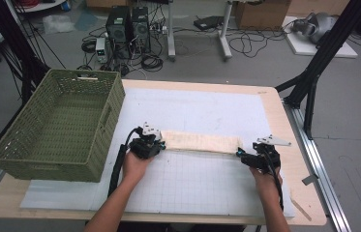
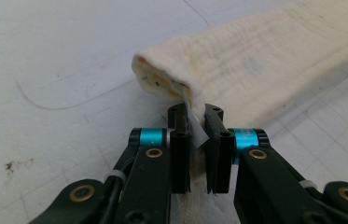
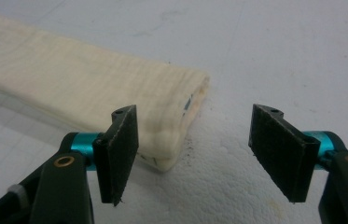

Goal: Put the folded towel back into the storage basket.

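A cream cloth [image 1: 200, 141], folded into a long narrow strip, lies across the white mat [image 1: 202, 188] at mid-table. My left gripper [image 1: 161, 143] is shut on the strip's left end; in the left gripper view the black pads pinch a cloth edge [image 2: 195, 105] and lift it slightly. My right gripper [image 1: 239, 153] sits at the strip's right end with jaws open. In the right gripper view the cloth's corner [image 3: 171, 140] lies between the two pads, close to the left pad [image 3: 120, 149], neither pad pressing on it.
A green woven basket [image 1: 62, 125], empty, stands on the table's left side beside the left hand. The wooden table edge [image 1: 289, 145] runs close to the right hand. Beyond the table are computers, cables and a black frame leg [image 1: 313, 67].
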### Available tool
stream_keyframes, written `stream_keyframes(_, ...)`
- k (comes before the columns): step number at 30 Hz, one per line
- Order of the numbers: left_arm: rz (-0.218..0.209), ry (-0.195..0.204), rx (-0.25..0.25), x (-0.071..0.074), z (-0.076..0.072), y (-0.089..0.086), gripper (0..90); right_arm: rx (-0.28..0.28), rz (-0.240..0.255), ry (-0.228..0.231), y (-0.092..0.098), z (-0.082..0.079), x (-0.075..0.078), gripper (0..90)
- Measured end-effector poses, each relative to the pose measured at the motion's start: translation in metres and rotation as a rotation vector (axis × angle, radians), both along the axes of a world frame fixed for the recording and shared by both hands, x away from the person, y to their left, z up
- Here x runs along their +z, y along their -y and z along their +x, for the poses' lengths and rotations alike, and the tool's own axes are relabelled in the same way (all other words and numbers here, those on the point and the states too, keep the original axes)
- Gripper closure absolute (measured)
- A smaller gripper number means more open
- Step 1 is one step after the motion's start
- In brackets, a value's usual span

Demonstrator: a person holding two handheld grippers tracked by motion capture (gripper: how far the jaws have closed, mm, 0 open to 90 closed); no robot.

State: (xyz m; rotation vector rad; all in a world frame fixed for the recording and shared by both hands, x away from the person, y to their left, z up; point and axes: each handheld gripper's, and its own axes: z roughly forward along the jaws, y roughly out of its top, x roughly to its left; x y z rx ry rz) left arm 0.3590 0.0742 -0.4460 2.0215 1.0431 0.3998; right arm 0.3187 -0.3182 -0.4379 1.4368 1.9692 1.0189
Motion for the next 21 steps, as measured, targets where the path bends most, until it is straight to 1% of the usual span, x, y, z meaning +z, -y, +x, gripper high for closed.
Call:
stream_keyframes(2, 0.003, 0.003, -0.002, 0.000, 0.000, 0.000, 81.8, 0.004, 0.023, -0.006, -0.001, 0.003, -0.002, 33.4)
stream_keyframes(4, -0.002, 0.004, 0.002, -0.001, -0.001, 0.000, 81.8, 0.015, 0.009, -0.009, -0.005, 0.005, -0.003, 37.1)
stream_keyframes(5, 0.002, 0.007, -0.001, -0.001, -0.001, 0.000, 81.8, 0.023, -0.003, -0.013, -0.006, 0.007, -0.004, 39.1)
stream_keyframes(6, 0.004, 0.007, -0.001, 0.000, -0.001, 0.000, 81.8, 0.027, -0.006, -0.022, -0.007, 0.008, -0.005, 42.1)
stream_keyframes(7, 0.005, 0.008, -0.001, 0.000, -0.001, 0.000, 81.8, 0.043, 0.002, -0.031, -0.008, 0.009, -0.007, 50.5)
stream_keyframes(8, 0.003, 0.008, -0.001, 0.000, -0.001, 0.000, 81.8, 0.043, 0.002, -0.031, -0.008, 0.009, -0.007, 50.5)
stream_keyframes(10, 0.005, 0.010, -0.002, -0.001, -0.001, 0.000, 81.7, 0.053, 0.000, -0.036, -0.010, 0.010, -0.009, 53.8)
stream_keyframes(11, 0.003, 0.012, -0.002, -0.001, -0.001, 0.000, 81.7, 0.060, -0.012, -0.054, -0.013, 0.011, -0.011, 56.3)
stream_keyframes(12, 0.002, 0.011, -0.004, -0.001, -0.001, 0.000, 81.8, 0.059, 0.002, -0.057, -0.013, 0.011, -0.011, 57.6)
stream_keyframes(15, 0.003, 0.017, -0.007, -0.001, -0.002, 0.000, 81.8, 0.057, 0.013, -0.064, -0.011, 0.011, -0.012, 58.4)
stream_keyframes(16, 0.003, 0.017, -0.008, -0.001, -0.002, 0.000, 81.8, 0.051, 0.033, -0.074, -0.010, 0.010, -0.013, 60.0)
stream_keyframes(18, 0.005, 0.017, -0.011, -0.001, -0.002, -0.001, 81.8, 0.052, 0.036, -0.075, -0.010, 0.010, -0.013, 61.4)
stream_keyframes(19, 0.003, 0.016, -0.012, -0.002, -0.002, -0.001, 81.8, 0.059, 0.042, -0.078, -0.011, 0.010, -0.013, 66.7)
stream_keyframes(20, 0.000, 0.015, -0.013, -0.002, -0.002, -0.001, 81.8, 0.082, 0.064, -0.083, -0.012, 0.009, -0.013, 76.8)
stream_keyframes(21, -0.003, 0.015, -0.012, -0.002, -0.002, -0.002, 81.8, 0.082, 0.064, -0.083, -0.012, 0.009, -0.013, 76.8)
